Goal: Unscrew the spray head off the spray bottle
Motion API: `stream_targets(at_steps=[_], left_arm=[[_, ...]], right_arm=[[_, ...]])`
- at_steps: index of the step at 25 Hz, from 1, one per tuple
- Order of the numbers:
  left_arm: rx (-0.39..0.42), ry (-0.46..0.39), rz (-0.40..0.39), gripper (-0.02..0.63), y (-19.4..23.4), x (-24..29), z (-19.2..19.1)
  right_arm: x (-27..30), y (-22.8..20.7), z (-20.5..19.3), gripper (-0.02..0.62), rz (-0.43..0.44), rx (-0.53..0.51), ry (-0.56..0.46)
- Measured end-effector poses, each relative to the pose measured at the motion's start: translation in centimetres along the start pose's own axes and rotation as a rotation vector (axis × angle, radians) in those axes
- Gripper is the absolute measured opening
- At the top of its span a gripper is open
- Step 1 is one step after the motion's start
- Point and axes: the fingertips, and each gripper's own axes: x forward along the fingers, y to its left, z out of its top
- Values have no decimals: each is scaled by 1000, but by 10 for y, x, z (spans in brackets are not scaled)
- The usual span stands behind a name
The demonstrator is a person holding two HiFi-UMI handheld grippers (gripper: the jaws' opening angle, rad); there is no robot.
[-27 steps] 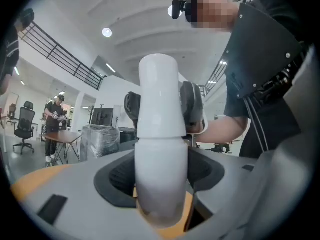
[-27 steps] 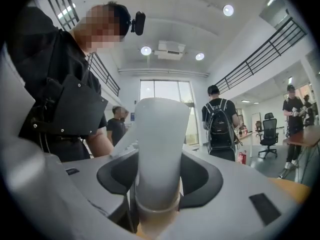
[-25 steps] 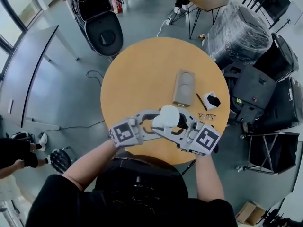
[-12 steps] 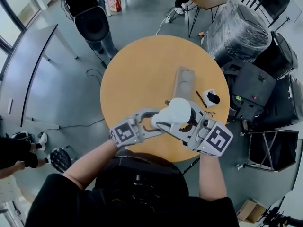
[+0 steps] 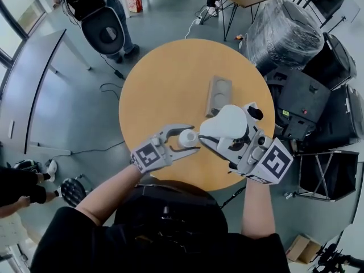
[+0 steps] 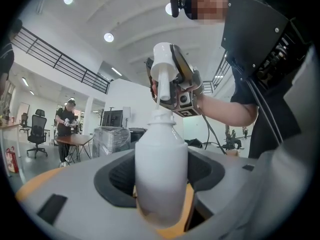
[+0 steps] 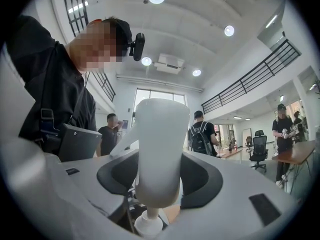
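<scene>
I look down on round wooden table. Grey tray lies on it, right of centre. Small black object sits near right edge. Plastic-wrapped bundle and black cases on floor at right. Long dark desk at left, cable on floor between desk and table.

The right gripper view's bottom edge cuts off the spray bottle.
</scene>
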Motion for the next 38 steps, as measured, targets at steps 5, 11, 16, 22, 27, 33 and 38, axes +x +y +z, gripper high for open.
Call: stream_targets(at_steps=[5,11,16,22,27,33,38], left_arm=[[12,12,18,305,8,4,-7],[20,21,33,305,12,3,-20],[32,-16,63,305,18,3,-14],[29,-42,100,305,33,3,-18],[58,-40,129,305,43,6,-27],[23,-43,139,305,59,18,-51],[32,-28,131,305,74,29,-73]], right_arm=[[-7,-12,-4,252,-35,22,-2],[-15,-24,-7,250,-77,11,13],[-22,-45,-37,250,-157,44,104],[-28,-66,-99,250,-239,123,254],[-38,-77,-157,250,-283,192,384],[-50,-87,-228,251,-308,291,480],[-56,-96,-277,250,-315,327,558]])
